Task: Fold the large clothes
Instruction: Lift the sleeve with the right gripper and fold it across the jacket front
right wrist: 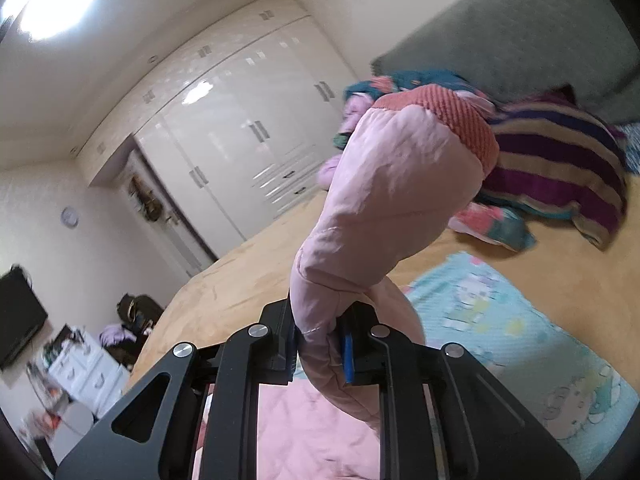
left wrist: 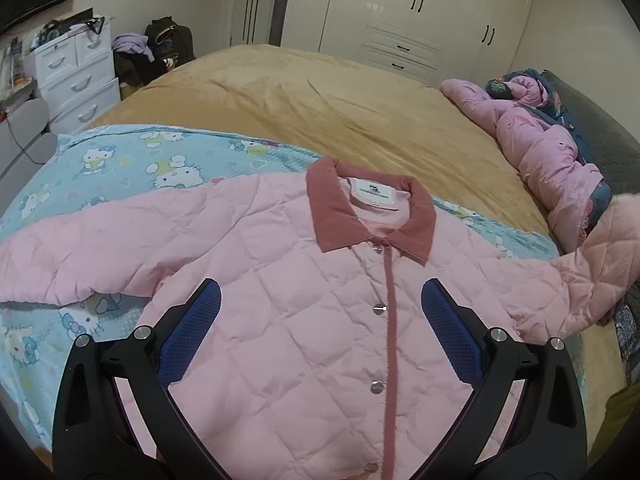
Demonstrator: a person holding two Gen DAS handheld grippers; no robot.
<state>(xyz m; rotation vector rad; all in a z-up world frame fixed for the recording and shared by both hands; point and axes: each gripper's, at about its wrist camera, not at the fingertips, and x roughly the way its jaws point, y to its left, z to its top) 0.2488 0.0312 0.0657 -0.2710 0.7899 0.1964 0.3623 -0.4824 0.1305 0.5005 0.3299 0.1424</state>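
A pink quilted jacket [left wrist: 304, 300] with a dark pink collar [left wrist: 372, 212] lies face up and buttoned on a blue cartoon-print sheet [left wrist: 120, 168] on the bed. My left gripper [left wrist: 320, 316] is open and empty, hovering over the jacket's chest. Its left sleeve lies spread out to the left. My right gripper [right wrist: 320, 344] is shut on the jacket's right sleeve [right wrist: 384, 208] and holds it lifted off the bed, with the ribbed coral cuff [right wrist: 460, 120] pointing up. The raised sleeve also shows at the right edge of the left wrist view [left wrist: 592, 264].
The bed has a tan cover [left wrist: 320, 92]. A pile of pink and dark clothes [left wrist: 552, 140] lies at the right, with a striped blanket [right wrist: 560, 176] and grey headboard [right wrist: 520, 32]. White drawers [left wrist: 76, 76] stand at the left, wardrobes [left wrist: 420, 12] behind.
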